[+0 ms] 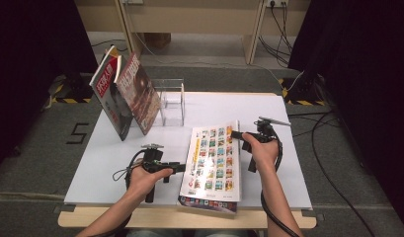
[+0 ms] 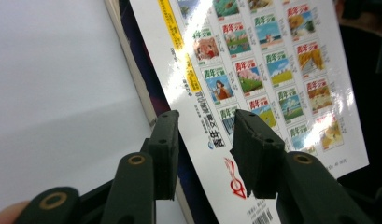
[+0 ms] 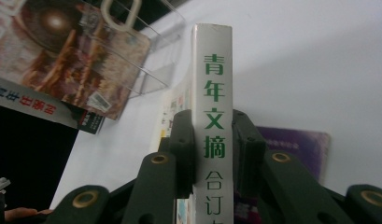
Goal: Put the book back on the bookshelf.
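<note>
The right gripper is clamped on the white spine of a thick bound volume, one jaw pressed against each side of the spine where green characters are printed. In the high view the right gripper is seen at the far right corner of the bound volume, which is raised at that end above the tabletop near its front edge. The right hand is wrapped around the gripper body, with the forearm running in from the front edge. The left gripper is held partly open, its jaws standing on either side of the volume's edge without the pads being pressed on it; no grip is shown there. In the high view the left gripper is pointed at the volume's left edge, with the left hand behind it. Toward the far left corner, two magazines are leaned against a clear acrylic stand.
</note>
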A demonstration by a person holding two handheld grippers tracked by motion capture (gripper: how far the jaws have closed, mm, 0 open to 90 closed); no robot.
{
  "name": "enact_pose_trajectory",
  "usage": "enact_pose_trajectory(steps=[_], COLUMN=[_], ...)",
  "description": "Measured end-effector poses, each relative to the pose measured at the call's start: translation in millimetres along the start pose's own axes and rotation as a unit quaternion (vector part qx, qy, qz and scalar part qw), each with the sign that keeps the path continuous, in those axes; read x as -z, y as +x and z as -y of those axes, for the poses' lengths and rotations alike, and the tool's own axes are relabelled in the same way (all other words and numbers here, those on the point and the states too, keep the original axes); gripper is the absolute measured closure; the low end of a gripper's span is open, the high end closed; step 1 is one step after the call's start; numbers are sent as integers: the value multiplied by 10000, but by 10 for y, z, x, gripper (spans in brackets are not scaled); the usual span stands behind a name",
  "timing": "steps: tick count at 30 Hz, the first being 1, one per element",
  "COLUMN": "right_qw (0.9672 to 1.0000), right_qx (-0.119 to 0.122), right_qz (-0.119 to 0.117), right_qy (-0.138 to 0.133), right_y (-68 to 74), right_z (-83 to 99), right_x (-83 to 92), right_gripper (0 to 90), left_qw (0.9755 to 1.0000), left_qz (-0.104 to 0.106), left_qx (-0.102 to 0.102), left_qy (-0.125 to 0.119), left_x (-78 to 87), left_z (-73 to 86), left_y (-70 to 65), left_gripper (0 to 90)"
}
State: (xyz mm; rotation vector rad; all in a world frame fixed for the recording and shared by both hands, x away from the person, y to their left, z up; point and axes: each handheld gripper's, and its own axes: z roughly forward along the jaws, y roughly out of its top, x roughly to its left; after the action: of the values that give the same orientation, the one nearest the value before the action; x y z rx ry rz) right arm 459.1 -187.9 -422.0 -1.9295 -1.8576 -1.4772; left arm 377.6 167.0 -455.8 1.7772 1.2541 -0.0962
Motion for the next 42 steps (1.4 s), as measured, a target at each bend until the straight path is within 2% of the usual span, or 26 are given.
enact_pose_trajectory(steps=[1,2,5,7,9,15,21,23,27,30,35,39,41,42], right_qw=[9997,9993,9962,9918,9878,9754,9655,9636,9616,9601,9594,9556,9527,9525], right_qx=[202,298,701,1017,1230,1675,1934,2006,2066,2113,2134,2183,2237,2240], right_qz=[0,12,61,138,214,243,149,113,17,-50,-190,-246,-231,-224], right_qy=[-128,-204,-512,-756,-929,-1409,-1737,-1766,-1806,-1833,-1836,-1963,-2042,-2050], right_y=[112,174,407,576,701,1020,1248,1320,1443,1516,1630,1720,1767,1777], right_z=[-3,-1,4,21,38,74,78,88,107,111,93,77,71,72], right_x=[35,54,122,170,202,281,334,333,301,287,269,254,234,230], right_gripper=[742,742,742,741,741,742,742,742,742,742,742,742,742,742], left_qw=[10000,10000,9999,9998,9998,9995,9986,9980,9969,9969,9967,9953,9936,9928], left_qz=[-2,-3,-41,-68,-77,-54,-99,-136,-133,-129,-161,-308,-458,-540], left_qx=[-9,2,-21,-34,-63,-77,-74,-60,35,43,39,-40,-126,-178], left_qy=[-11,-38,-116,-168,-192,-292,-520,-615,-778,-781,-798,-922,-1024,-1054], left_x=[24,52,137,198,237,383,552,609,681,703,718,749,771,781], left_z=[9,23,73,120,155,318,438,468,514,539,568,566,563,562], left_y=[7,16,56,82,98,136,181,202,236,248,259,258,254,254], left_gripper=[599,597,590,586,583,577,574,574,574,572,573,571,561,557])
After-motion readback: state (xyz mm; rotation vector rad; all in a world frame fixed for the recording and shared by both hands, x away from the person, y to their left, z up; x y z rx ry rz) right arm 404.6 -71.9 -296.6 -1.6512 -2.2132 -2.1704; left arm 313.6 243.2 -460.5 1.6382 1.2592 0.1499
